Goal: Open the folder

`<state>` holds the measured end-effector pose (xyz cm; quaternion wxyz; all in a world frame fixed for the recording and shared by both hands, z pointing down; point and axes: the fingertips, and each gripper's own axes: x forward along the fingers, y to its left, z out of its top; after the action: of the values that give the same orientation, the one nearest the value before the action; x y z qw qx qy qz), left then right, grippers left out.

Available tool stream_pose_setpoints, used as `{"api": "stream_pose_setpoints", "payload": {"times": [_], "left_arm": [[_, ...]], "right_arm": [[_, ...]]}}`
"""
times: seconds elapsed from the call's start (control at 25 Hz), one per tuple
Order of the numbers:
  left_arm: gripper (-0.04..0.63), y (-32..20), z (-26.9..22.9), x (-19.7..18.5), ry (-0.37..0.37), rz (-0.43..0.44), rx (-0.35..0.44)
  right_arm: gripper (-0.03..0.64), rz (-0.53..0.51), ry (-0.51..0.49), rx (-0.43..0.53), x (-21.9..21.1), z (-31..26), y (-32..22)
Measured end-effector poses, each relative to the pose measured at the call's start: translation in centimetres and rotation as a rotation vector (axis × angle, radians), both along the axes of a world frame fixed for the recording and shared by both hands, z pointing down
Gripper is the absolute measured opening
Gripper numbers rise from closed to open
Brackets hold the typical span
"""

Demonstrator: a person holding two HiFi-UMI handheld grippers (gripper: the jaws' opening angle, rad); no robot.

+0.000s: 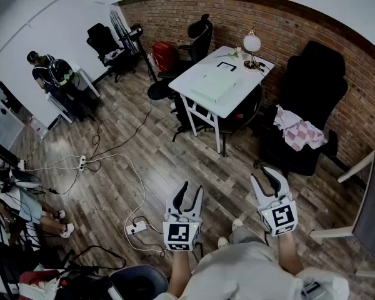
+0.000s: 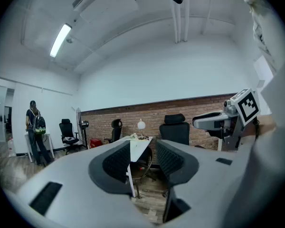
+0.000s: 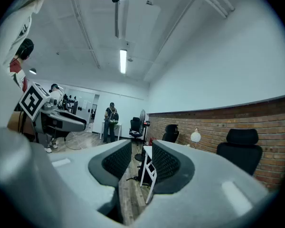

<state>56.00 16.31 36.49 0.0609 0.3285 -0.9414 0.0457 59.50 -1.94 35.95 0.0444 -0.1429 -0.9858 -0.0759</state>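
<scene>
**A:** Start at the jaws. What does each one have?

**B:** Nothing. The left gripper (image 2: 143, 158) has its two ribbed pads standing apart, and only the distant room shows through the gap. The right gripper (image 3: 141, 159) looks the same: jaws released, a plain gap, only floor and furniture beyond. Neither touches anything.

**A:** Why would the person carry them like that?

**B:** Probably as a ready posture. Both are held roughly level in front of the body, side by side but apart, pointing across the room. With the jaws already parted, either could close on an edge without a separate opening move.

**A:** And the folder?

**B:** Well away from both. In the head view a pale, flat rectangle lies on the white table (image 1: 245, 83) by the brick wall; that is most likely the folder (image 1: 214, 85), lying flat and apparently closed. A desk lamp (image 1: 252, 44) stands at the table's far corner, clear of it.

**A:** So the task has not begun?

**B:** By the look of it, no. Bare wooden floor (image 1: 194, 161) lies between the person and the table, so the approach comes first. A black office chair (image 1: 312, 86) with a checked cloth (image 1: 298, 132) draped on it sits to the right of the table, and another chair is tucked in at its far side.
</scene>
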Motion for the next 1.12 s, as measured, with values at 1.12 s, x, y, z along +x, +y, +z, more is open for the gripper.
{"api": "stream_pose_setpoints", "payload": {"times": [1.12], "left_arm": [[0.17, -0.5, 1.5, -7.7, 0.002, -0.017, -0.009]], "right_arm": [[0.118, -0.038, -0.011, -0.033, -7.9, 1.2, 0.9]]}}
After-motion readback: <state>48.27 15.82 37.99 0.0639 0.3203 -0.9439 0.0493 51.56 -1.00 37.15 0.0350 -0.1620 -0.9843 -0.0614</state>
